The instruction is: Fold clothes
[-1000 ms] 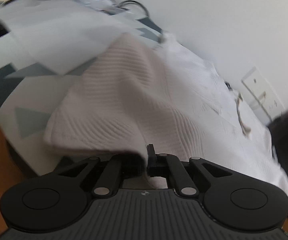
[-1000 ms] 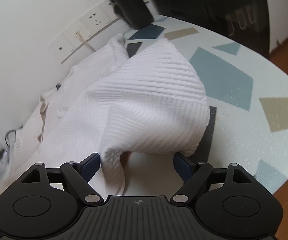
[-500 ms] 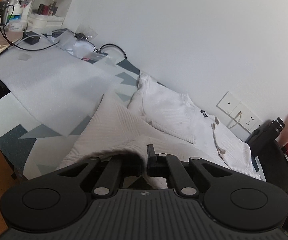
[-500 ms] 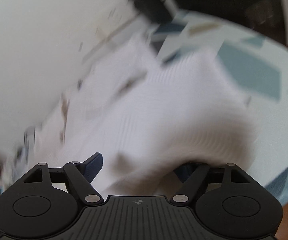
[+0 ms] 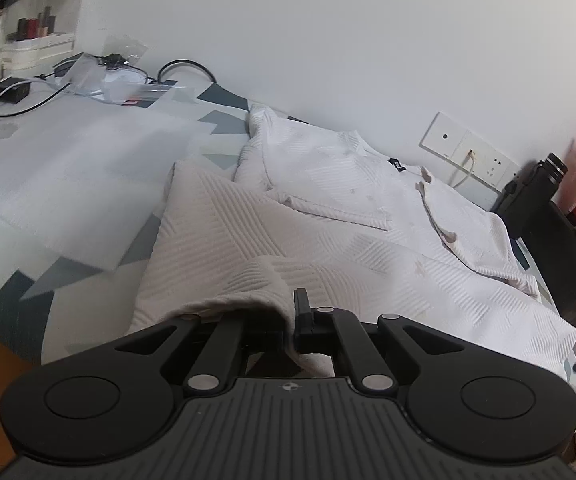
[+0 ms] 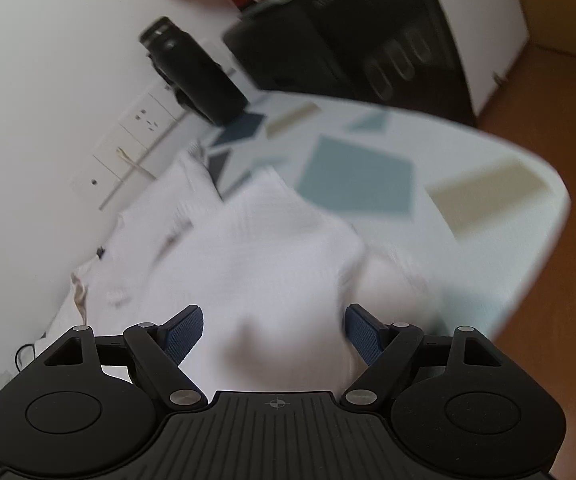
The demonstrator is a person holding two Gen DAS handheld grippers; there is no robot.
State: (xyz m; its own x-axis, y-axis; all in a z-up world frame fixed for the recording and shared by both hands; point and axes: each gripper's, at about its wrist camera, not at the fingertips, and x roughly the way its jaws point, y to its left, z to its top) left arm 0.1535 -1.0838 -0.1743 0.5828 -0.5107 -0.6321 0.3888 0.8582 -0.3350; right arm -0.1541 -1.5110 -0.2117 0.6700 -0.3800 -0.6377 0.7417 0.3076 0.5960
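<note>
A desk (image 5: pixel 3 280) with a pale top printed in grey, blue and tan geometric shapes runs along a plain white wall (image 5: pixel 328 40). Across most of its near half lies a white garment of ribbed, chevron-textured knit (image 5: pixel 368 216), spread flat toward the wall with its collar and a small dark label at the far side. A large sheet of thin white paper or foam (image 5: pixel 67 168) lies on the desk to the left of the garment, with cables and clear plastic bags beyond it.

On the right, a black box-shaped appliance (image 6: pixel 348 40) stands at the desk's end, and a dark cylindrical bottle (image 6: pixel 195 76) stands beside it against the wall, near a row of white wall sockets (image 5: pixel 468 152).

The near left edge of the garment is lifted off the desk and folded over: the left gripper (image 5: pixel 292 320) is clamped tight on that hem, the cloth bunching between its black fingers and draping over them.

The right gripper (image 6: pixel 273 332) hovers with its blue-padded jaws standing wide, having just been opening a little further. The garment's near right part lies blurred directly ahead of and between the pads; they do not press on it.
</note>
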